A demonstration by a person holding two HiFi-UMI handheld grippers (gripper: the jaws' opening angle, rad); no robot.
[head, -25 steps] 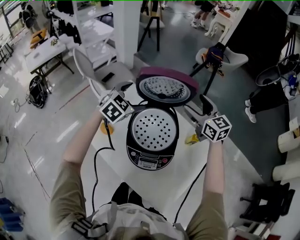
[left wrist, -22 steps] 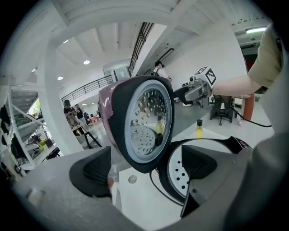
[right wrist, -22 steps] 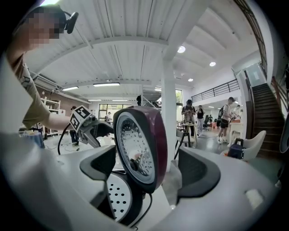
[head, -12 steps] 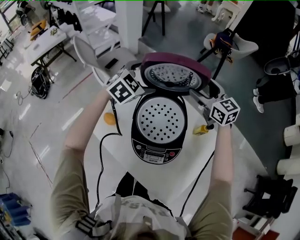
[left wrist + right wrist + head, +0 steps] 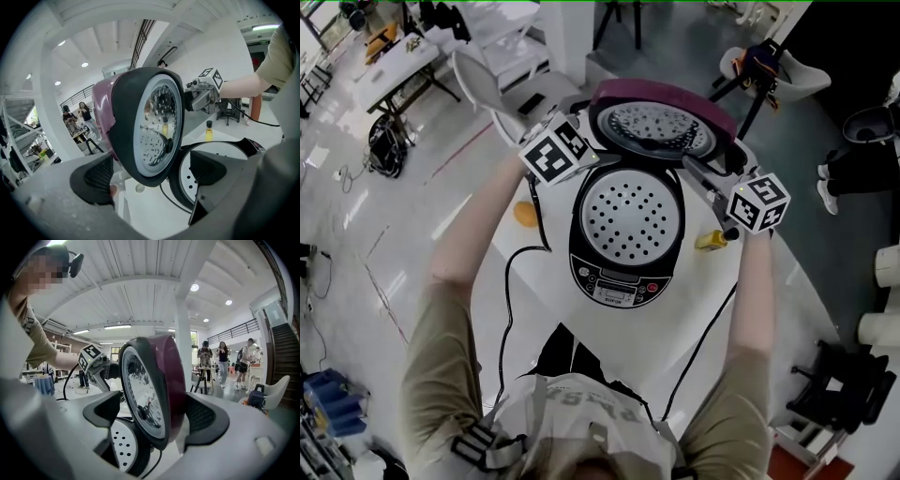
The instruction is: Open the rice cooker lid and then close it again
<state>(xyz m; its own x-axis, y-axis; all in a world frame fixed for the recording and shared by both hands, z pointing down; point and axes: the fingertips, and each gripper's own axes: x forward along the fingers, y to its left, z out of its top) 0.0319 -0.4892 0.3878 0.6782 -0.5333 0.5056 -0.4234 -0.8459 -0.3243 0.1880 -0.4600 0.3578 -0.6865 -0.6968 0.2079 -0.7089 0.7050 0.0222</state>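
Workshop floor (image 5: 384, 234), grey and glossy, surrounds a white surface (image 5: 675, 319) seen from above. A person's bare forearms reach over it.

A black rice cooker (image 5: 623, 281) sits in the middle of the surface, control panel toward the person. Its lid (image 5: 661, 98) is open and stands upright at the far side, dark red outside, shiny and perforated inside. A white perforated tray (image 5: 626, 208) fills the pot. A black cable (image 5: 503, 319) trails from the cooker's left side toward the near edge. A small yellow bottle (image 5: 710, 240) is just right of the cooker, and an orange object (image 5: 523, 214) lies to its left.

The left tool (image 5: 153, 172) reaches the lid's left edge. Its jaws have just been opening and are released. The lid's rim sits between the pads, clear of both. Its marker cube (image 5: 555, 150) shows beside the lid.

The right tool (image 5: 153, 413) comes in from the opposite side. Its jaws stand apart astride the lid's right rim and are not clenched. One pad faces the shiny inside and the other faces the dark red shell. Both are near the lid, with a sliver of gap visible on the shell side. Its cube (image 5: 759, 200) hangs right of the cooker, just beyond the bottle.

People (image 5: 222, 355) stand far back in the room.
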